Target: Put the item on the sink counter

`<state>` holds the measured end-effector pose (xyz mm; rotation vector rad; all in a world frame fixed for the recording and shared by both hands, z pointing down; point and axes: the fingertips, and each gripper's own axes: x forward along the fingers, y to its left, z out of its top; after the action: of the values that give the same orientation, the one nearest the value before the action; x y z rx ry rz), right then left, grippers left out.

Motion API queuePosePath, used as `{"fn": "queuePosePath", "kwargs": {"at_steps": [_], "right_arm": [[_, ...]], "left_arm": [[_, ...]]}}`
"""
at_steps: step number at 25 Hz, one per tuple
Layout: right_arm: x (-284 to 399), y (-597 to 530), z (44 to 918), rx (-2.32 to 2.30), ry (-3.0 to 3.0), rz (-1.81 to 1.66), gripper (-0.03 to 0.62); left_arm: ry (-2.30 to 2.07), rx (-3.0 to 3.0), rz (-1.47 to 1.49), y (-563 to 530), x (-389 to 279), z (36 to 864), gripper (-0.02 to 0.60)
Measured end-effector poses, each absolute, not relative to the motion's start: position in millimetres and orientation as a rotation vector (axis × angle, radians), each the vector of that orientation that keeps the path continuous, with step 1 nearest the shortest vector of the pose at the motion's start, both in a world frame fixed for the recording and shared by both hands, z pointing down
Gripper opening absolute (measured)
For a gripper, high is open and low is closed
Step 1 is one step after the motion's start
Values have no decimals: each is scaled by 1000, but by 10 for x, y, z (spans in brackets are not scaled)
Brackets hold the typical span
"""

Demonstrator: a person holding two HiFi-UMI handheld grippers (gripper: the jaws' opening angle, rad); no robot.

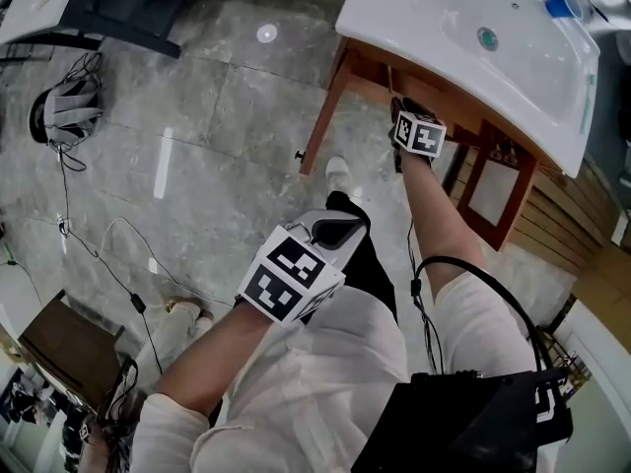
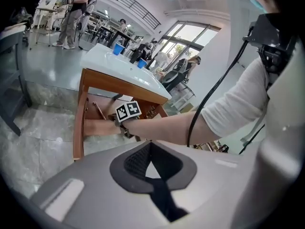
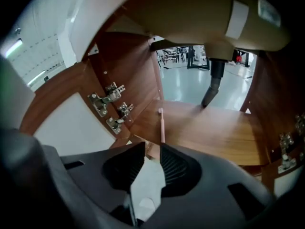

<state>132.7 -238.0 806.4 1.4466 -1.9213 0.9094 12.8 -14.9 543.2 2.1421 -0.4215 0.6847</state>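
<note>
A thin pink toothbrush (image 3: pixel 162 127) lies on the wooden shelf (image 3: pixel 214 132) inside the cabinet under the white sink counter (image 1: pixel 414 28). My right gripper (image 3: pixel 152 151) reaches into that cabinet and stands open. The brush's near end lies just ahead of its right jaw tip, not clamped. From the head view only the right gripper's marker cube (image 1: pixel 419 134) shows, below the counter edge. My left gripper (image 1: pixel 335 230) hangs at waist height over the floor, shut with nothing in it; the left gripper view has its pads (image 2: pixel 138 161) meeting at the tip.
A dark drain pipe (image 3: pixel 212 87) comes down onto the shelf at the back. Metal hinges (image 3: pixel 107 104) sit on the left cabinet wall. An open cabinet door (image 1: pixel 493 190) hangs to the right. Blue cups (image 2: pixel 117 48) stand on the counter. Cables (image 1: pixel 108 254) trail on the floor.
</note>
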Motion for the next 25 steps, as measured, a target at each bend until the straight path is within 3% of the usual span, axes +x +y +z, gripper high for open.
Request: {"fn": "queuePosePath", "kwargs": {"at_steps": [5, 13, 25], "right_arm": [[1252, -1871, 7512, 1353, -1930, 887, 83], [893, -839, 6298, 1205, -1987, 859, 13], [668, 208, 4608, 1201, -2134, 879, 8]], "left_arm": [[-405, 2185, 669, 25, 73, 5029, 5], [-375, 2282, 648, 486, -153, 4380, 5], [-383, 2350, 651, 964, -535, 3864, 5]]}}
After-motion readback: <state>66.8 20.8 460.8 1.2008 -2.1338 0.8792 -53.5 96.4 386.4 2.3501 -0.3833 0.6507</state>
